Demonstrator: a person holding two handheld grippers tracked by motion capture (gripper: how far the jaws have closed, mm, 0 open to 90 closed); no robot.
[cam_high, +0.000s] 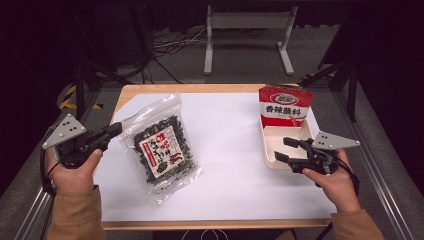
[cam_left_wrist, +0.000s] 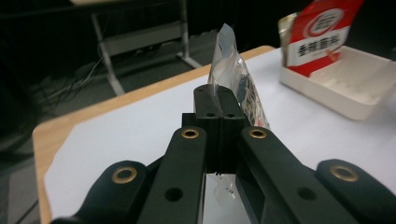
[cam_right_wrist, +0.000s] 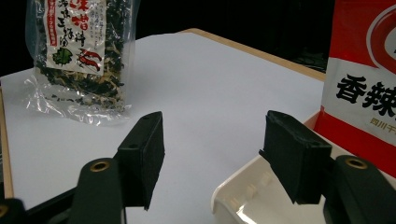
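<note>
Seaweed bag (cam_high: 162, 149) at left of white sheet (cam_high: 235, 165), its left edge pinched flat in the left gripper (cam_high: 116, 129), palm-up hand (cam_high: 75, 167) angled rightward. Right gripper (cam_high: 284, 149) hovers near-right, jaws spread and empty, over the near end of the cream tray (cam_high: 272, 145).

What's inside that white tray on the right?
A red packet stands upright at the far end of the white tray. The near compartment looks empty. The packet hides the tray floor beneath it.
</note>
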